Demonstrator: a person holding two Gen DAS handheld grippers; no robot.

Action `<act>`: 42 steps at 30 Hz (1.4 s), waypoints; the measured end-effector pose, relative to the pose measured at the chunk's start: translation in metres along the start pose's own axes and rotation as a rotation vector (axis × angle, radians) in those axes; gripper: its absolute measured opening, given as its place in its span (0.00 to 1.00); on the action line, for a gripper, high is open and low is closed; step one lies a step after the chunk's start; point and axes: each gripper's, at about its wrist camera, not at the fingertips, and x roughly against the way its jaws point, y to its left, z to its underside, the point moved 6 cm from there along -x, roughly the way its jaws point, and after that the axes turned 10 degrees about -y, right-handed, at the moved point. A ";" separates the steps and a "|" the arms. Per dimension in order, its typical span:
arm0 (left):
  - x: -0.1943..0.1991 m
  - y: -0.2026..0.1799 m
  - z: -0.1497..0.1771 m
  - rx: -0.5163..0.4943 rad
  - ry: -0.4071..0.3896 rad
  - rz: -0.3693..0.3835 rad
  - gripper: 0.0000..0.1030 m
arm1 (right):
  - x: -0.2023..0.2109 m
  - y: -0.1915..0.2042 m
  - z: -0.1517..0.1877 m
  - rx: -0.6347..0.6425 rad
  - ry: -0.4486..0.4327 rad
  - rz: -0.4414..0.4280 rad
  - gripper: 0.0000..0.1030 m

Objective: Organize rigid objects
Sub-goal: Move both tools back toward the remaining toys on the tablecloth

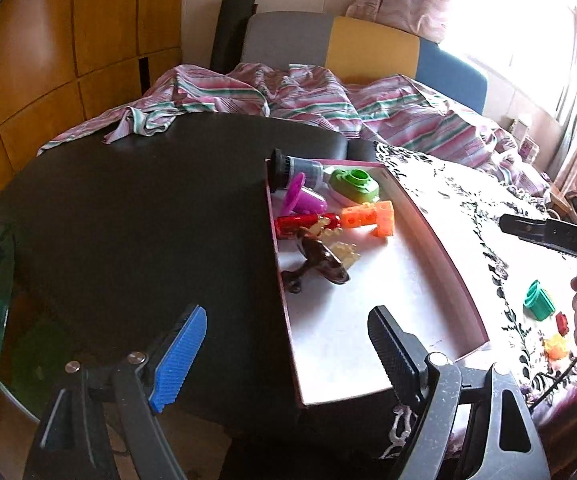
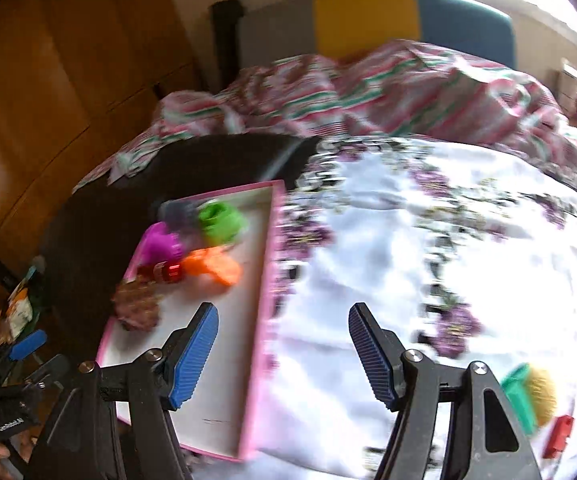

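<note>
A pink-rimmed white tray [image 1: 380,320] holds several toys: a green piece [image 1: 354,184], a magenta cup [image 1: 302,200], an orange block [image 1: 370,216], a red cylinder [image 1: 308,222] and a brown figure [image 1: 320,266]. The tray also shows, blurred, in the right wrist view [image 2: 264,280]. My left gripper [image 1: 288,360] is open and empty over the tray's near-left edge. My right gripper [image 2: 284,356] is open and empty over the tray's right rim; it appears at the right of the left view [image 1: 528,228]. A green cup [image 1: 540,300], a red piece [image 1: 563,323] and an orange piece [image 1: 556,346] lie on the floral cloth.
The tray sits across a dark round table [image 1: 128,220] and a white floral tablecloth [image 2: 428,260]. A bed with a striped pink sheet [image 1: 308,96] lies behind. Wooden cabinets [image 1: 48,60] stand on the left. A bright window [image 1: 528,12] is at the far right.
</note>
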 end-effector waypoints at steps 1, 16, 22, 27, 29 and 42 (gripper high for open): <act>0.000 -0.002 0.001 -0.004 0.004 0.005 0.81 | 0.005 -0.014 0.000 -0.021 -0.005 0.021 0.67; -0.005 -0.053 -0.003 -0.106 0.005 0.080 0.81 | 0.091 -0.190 0.012 -0.345 -0.127 0.301 0.67; -0.009 -0.089 -0.006 -0.158 0.013 0.153 0.81 | 0.109 -0.244 0.040 -0.665 -0.214 0.233 0.67; -0.018 -0.123 -0.005 -0.203 0.033 0.210 0.81 | 0.126 -0.256 0.045 -0.761 -0.306 0.232 0.68; -0.025 -0.137 -0.003 -0.214 0.056 0.228 0.81 | 0.127 -0.252 0.043 -0.748 -0.311 0.226 0.68; -0.058 -0.288 0.019 -0.426 0.167 0.505 0.92 | 0.131 -0.254 0.043 -0.794 -0.357 0.160 0.70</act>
